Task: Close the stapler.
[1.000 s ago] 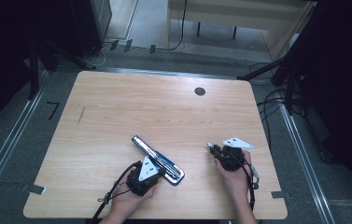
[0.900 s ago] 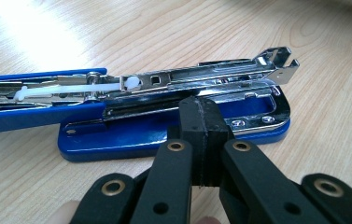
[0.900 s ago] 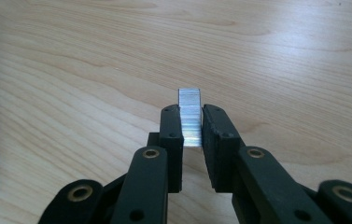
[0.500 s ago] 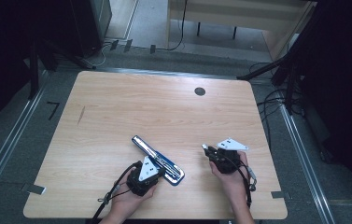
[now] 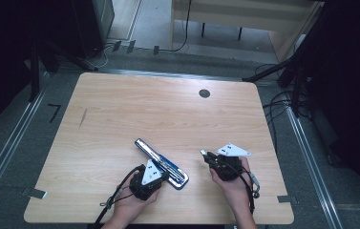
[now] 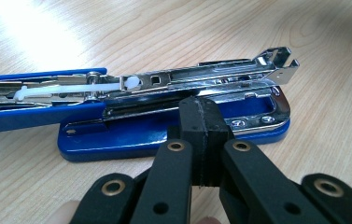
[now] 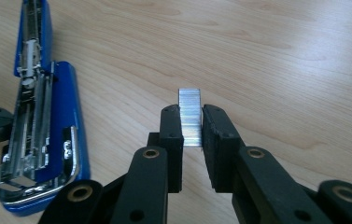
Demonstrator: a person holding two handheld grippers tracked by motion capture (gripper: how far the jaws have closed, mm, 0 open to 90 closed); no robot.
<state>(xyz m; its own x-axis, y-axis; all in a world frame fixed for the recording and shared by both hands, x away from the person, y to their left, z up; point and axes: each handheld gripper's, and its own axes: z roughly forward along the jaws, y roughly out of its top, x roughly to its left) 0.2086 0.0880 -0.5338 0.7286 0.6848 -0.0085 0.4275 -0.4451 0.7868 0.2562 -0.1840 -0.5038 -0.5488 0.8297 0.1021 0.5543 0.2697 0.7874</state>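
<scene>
Blue stapler [image 5: 162, 164] lying opened flat, silver staple strip [image 7: 190, 119] held upright

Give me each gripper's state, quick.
Left gripper: shut, pressing down on the stapler base.
Right gripper: shut on a strip of staples.

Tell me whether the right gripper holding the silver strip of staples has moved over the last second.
Yes. The right gripper, shut on the silver strip of staples, has shifted left in the high view, toward the opened blue metal stapler, which has stayed put.
</scene>
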